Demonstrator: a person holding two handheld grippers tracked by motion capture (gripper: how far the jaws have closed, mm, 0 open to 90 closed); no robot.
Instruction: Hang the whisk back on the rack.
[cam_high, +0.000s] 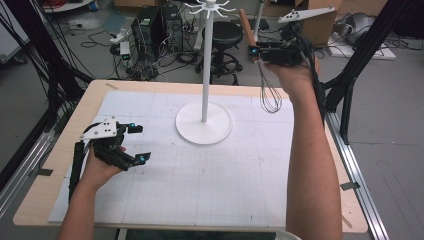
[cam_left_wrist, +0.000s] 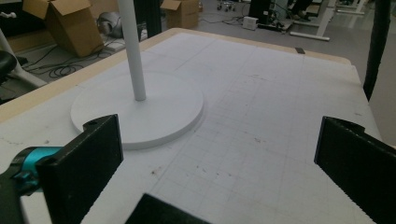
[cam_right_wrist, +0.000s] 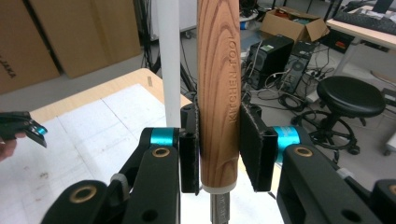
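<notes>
"KITCHEN TOOL" engraved lengthwise on wooden whisk handle; cardboard box lettering cut off, unreadable

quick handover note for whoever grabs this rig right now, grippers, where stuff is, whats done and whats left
Right gripper: shut on the wooden handle of the whisk, held up in the air to the right of the stand's pole, wire loops hanging down.
Left gripper: open, empty, low over the white mat at the near left.
White hook stand: upright at the middle far part of the mat; no utensil seen on its hooks.
Done: whisk picked up.
Left: likely hang it on a top hook, then let go.
</notes>
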